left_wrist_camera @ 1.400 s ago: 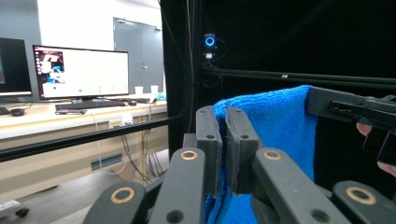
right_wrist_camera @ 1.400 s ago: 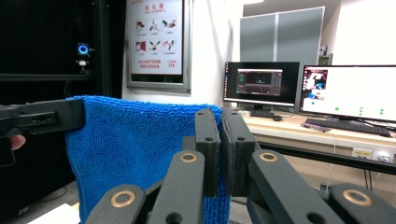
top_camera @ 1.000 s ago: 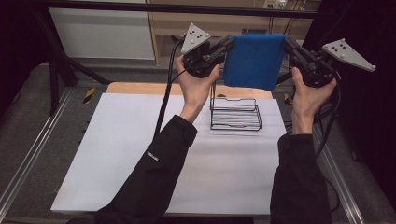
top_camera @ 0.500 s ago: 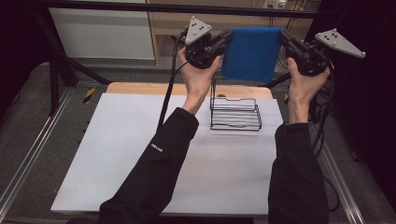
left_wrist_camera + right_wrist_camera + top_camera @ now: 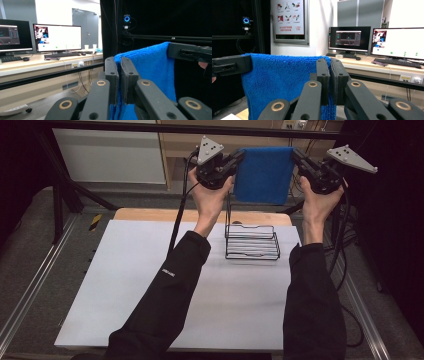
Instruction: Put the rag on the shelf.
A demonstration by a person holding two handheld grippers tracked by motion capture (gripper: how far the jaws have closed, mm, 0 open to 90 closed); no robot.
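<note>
A blue towel (image 5: pixel 263 174) hangs spread out in the air between both hands, above the far edge of the table. My left gripper (image 5: pixel 239 156) is shut on the towel's upper left corner, and my right gripper (image 5: pixel 296 154) is shut on its upper right corner. In the left gripper view the jaws pinch the towel (image 5: pixel 150 67) edge at the left gripper (image 5: pixel 119 62), with the other gripper's jaw clamped on the far corner. In the right gripper view the towel (image 5: pixel 284 80) stretches leftward from the right gripper (image 5: pixel 330 63). A black wire rack (image 5: pixel 251 241) stands on the table below the towel.
The rack sits on a white mat (image 5: pixel 125 285) laid over a wooden table (image 5: pixel 150 214). Black frame bars (image 5: pixel 125 126) run across the back, and metal rails (image 5: pixel 30 290) line the table's sides. Monitors (image 5: pixel 397 41) stand on a desk beyond.
Both hands have carried the stretched towel up and away, toward the far edge of the table. The grips on both corners are unchanged.
</note>
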